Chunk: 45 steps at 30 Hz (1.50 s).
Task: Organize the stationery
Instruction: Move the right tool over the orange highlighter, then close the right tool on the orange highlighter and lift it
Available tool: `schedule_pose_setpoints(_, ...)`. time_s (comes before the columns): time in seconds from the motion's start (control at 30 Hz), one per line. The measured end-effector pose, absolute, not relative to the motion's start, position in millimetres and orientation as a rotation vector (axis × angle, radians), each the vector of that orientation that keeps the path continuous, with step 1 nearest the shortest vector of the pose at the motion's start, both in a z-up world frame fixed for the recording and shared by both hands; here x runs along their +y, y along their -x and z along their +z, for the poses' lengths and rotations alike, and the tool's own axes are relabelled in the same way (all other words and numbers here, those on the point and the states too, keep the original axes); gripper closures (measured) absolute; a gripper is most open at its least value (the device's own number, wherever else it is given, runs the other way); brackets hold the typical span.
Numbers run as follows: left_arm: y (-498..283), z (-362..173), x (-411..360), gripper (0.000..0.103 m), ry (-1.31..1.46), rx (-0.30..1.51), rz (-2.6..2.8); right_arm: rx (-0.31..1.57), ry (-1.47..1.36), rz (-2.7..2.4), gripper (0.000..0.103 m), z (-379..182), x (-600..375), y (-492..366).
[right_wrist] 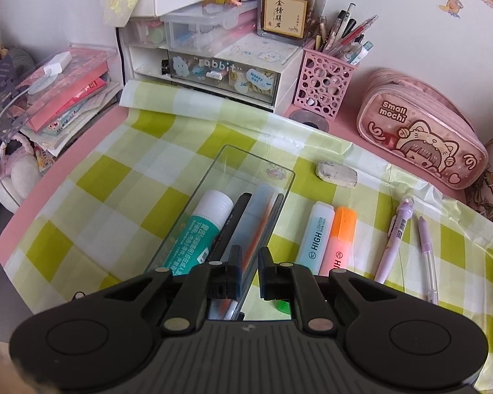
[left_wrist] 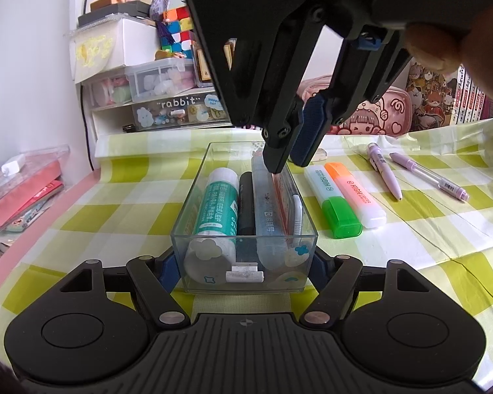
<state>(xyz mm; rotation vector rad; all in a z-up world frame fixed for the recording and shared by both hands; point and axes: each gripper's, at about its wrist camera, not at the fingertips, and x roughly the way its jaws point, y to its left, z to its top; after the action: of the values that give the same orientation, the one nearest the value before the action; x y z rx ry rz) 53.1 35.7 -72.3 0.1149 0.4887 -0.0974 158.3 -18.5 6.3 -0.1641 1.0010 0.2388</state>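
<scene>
The main risk lies in the clear rectangular plastic organiser box (left_wrist: 245, 229), which is light and narrow; if the right gripper (left_wrist: 287, 164) drags sideways as it lets go, the box could tip or skate on the green-and-white checked cloth covering the tabletop (left_wrist: 121, 229); the left gripper (left_wrist: 245, 271) guards against this, its fingers set against the two sides of the box's near end and clamping it. A second risk is that the slim orange-and-clear item (left_wrist: 284, 193), standing against the box's right wall, snags on the rim or rides up over its neighbours; it looks like a thin ruler or pen case, though I cannot tell which. The right gripper reaches down from above with its tips at the far end of that item; its jaws stand narrowly parted, and I cannot tell whether they grip the item or have just freed it.

Inside the box lie a white-capped teal glue stick (left_wrist: 215, 203), a black marker (left_wrist: 246, 207) and a frosted pale-blue tube (left_wrist: 266, 216), side by side lengthwise. Waiting on the cloth to the right, just beside the box, are a green-capped white highlighter (left_wrist: 332, 203) and an orange highlighter (left_wrist: 355, 193), touching each other; further right lie two lilac pens (left_wrist: 386, 172), near each other, and a grey-smudged white eraser (right_wrist: 337, 173) beyond the box. The task seems about half done.
</scene>
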Motion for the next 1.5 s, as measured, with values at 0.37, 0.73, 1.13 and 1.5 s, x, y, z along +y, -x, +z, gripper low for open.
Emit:
schedule_pose_setpoints(0.37,-51.8,-72.7,31.4,0.031,-0.134,0.485,-0.089,0.861,-0.144,0.135,0.079,-0.9,-129.8,-138.5)
schedule_pose_setpoints(0.73,-53.5,-72.3,32.6,0.031,-0.127,0.491,-0.058,0.896,-0.146,0.186,0.079,-44.0,-137.6,-152.8)
schedule_pose_setpoints(1.13,-56.0,-71.5,38.0,0.031,-0.068,0.517,-0.074,0.942,-0.091,0.191,0.08,-54.4,-119.9,-185.8)
schedule_pose_setpoints(1.5,-56.0,-71.2,41.7,0.031,-0.054,0.514,-0.077,0.926,-0.191,0.157,0.085,-54.7,-131.9,-180.3)
